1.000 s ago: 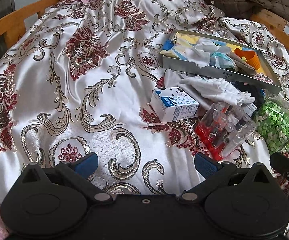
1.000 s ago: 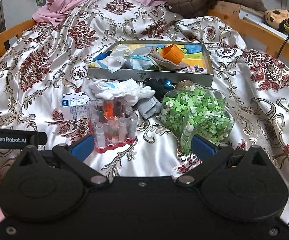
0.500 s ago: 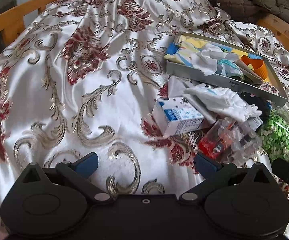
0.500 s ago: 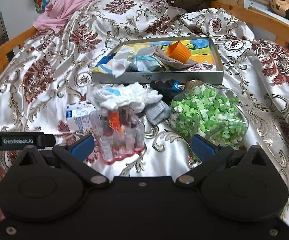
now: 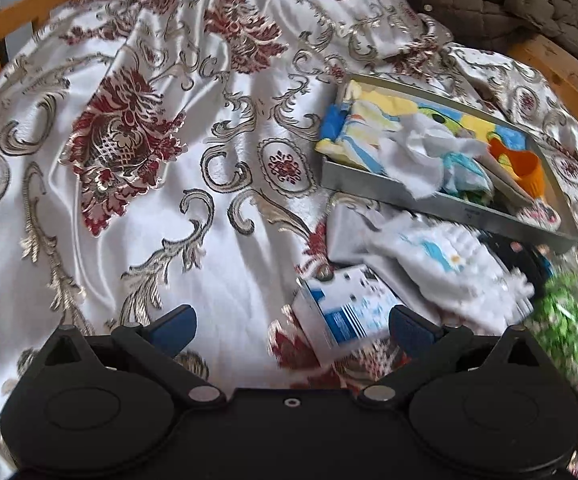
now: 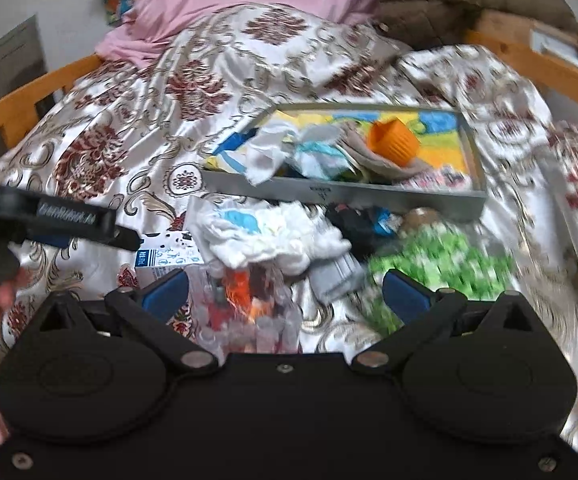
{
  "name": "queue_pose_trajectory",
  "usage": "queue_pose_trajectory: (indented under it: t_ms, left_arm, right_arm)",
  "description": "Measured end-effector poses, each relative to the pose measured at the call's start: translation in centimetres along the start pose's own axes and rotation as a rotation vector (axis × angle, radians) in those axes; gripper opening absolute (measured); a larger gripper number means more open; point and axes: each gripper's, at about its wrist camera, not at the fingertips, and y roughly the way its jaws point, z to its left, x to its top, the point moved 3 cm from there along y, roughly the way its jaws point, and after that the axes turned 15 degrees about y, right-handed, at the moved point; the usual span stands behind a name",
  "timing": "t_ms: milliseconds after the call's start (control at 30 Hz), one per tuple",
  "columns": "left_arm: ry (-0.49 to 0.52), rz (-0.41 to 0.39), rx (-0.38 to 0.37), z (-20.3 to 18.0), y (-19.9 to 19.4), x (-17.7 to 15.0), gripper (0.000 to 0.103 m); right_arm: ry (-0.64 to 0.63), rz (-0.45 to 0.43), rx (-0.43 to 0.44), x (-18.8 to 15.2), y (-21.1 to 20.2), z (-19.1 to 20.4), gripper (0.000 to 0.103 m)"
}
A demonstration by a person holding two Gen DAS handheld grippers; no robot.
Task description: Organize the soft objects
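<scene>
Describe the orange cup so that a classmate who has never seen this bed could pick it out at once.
Find the shallow grey tray lying on the patterned bedspread. Among the crumpled cloths inside lies the orange cup, tipped on its side. It is the tray's only ribbed, rigid, bright orange thing.

broad bare bedspread lies open left of the clutter. on the right, a small carton, white cloth, vial pack and green bag crowd together before the tray.
</scene>
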Motion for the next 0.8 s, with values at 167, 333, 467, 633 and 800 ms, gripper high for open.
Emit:
queue_pose_trajectory:
  t_ms: [167, 333, 467, 633, 800]
  left_arm:
    - [-0.041, -0.01, -0.033, 1.2, 2.2, 1.8, 0.102]
    - [0.0, -0.036, -0.062, 1.2, 4.0, 3.5, 0.101]
    - [0.023, -0.055, -0.108, 1.3, 5.1, 4.4, 0.099]
    - [0.049, -0.066, -0.173, 1.4, 6.6, 5.0, 0.089]
    - [0.046, -0.056, -0.246, 1.3, 7.9, 5.1, 0.072]
  right_arm:
    - [-0.061, 0.0, 0.027, 1.0, 1.8, 1.1, 0.102]
    - [-0.101, 0.013, 0.062, 1.9, 3.6, 2.5, 0.102]
    - [-0.164, 0.004, 0.062, 2.0, 4.6, 3.1, 0.102]
    - [-0.19, 0.016, 0.081, 2.7, 5.9, 3.5, 0.102]
    - [-0.244, 0.052, 0.094, 3.1, 7.4, 4.4, 0.102]
